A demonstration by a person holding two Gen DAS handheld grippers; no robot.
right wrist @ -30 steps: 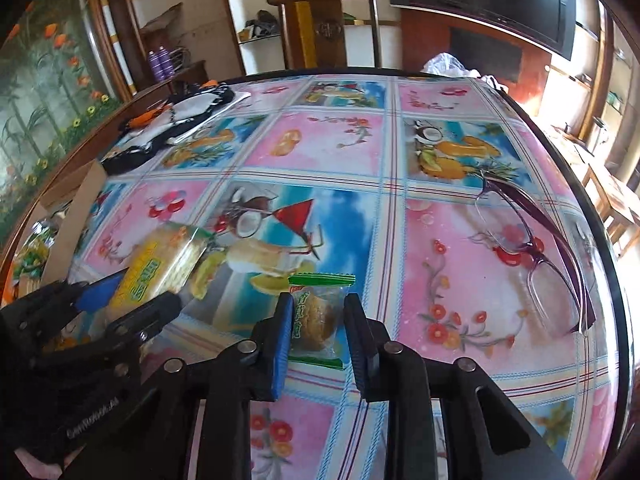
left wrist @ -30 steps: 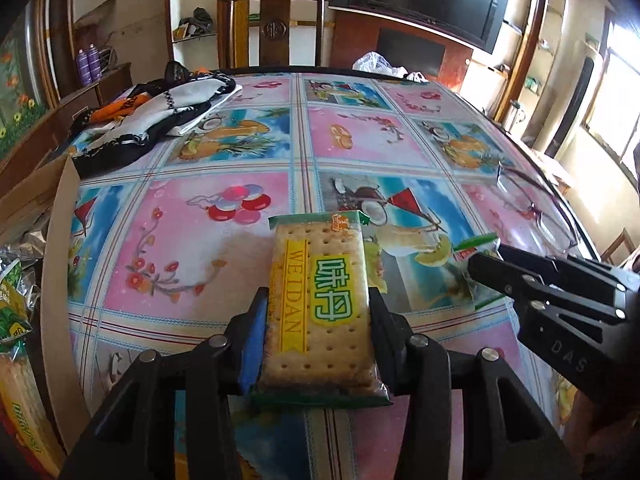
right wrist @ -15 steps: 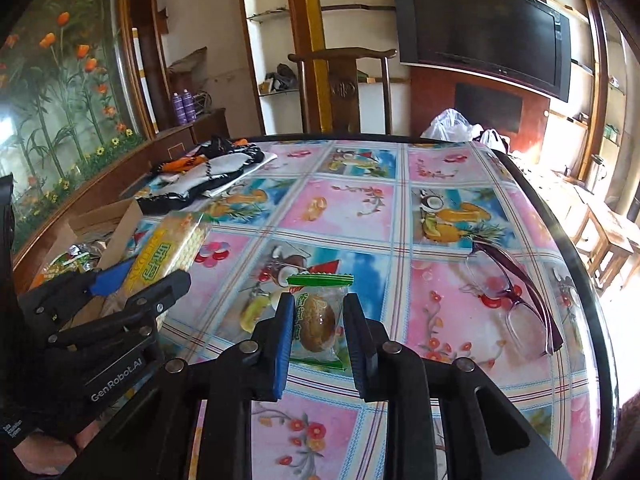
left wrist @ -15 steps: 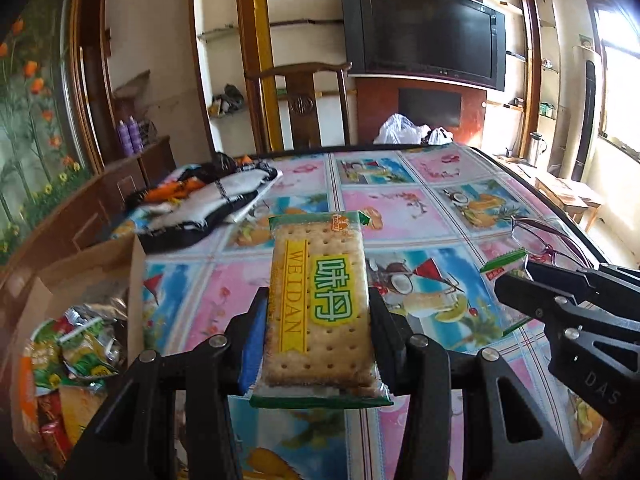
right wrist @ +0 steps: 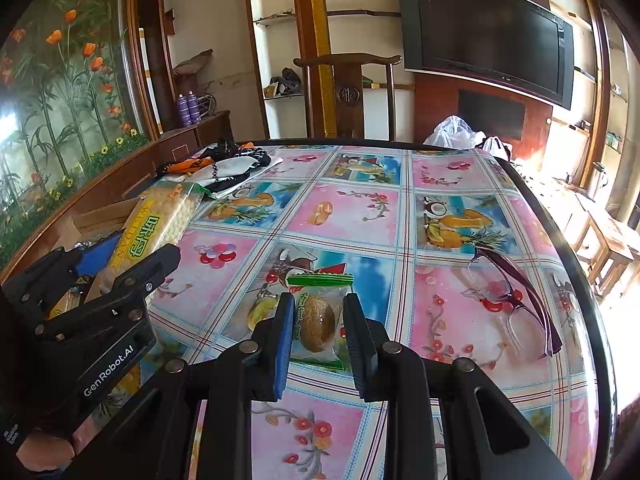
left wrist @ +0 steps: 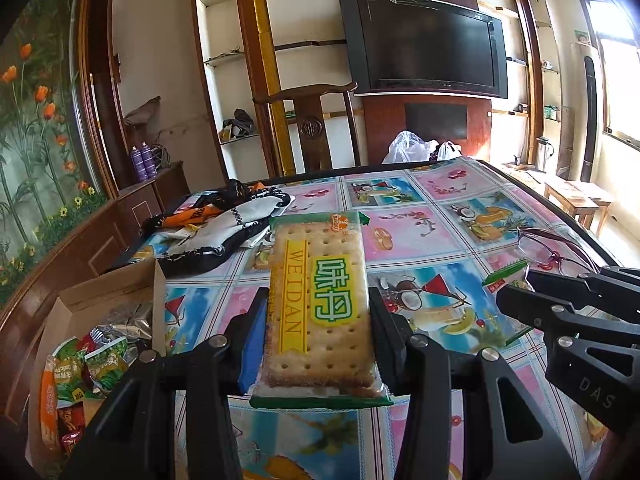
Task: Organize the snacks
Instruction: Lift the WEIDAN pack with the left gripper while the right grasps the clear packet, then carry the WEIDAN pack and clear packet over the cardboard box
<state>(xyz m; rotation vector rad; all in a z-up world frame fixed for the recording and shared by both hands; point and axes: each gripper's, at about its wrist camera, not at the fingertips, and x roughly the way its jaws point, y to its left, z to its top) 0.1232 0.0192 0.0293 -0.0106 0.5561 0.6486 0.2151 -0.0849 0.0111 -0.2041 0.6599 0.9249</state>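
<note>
The cracker packet (left wrist: 320, 304) sits clamped between the left gripper (left wrist: 318, 336) jaws, raised above the table (left wrist: 424, 232) beside the cardboard box (left wrist: 120, 292) of snacks. To its right, the right gripper (right wrist: 316, 332) pinches a small wrapped pastry (right wrist: 318, 320) — also off the floral tablecloth, near purple glasses (right wrist: 516, 300).

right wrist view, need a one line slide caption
Right gripper grips a small wrapped snack above the table; left gripper holds a cracker pack.

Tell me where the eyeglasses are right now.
In the right wrist view, the eyeglasses lie on the tablecloth near the table's right edge, to the right of the small snack packet in the right gripper.
</note>
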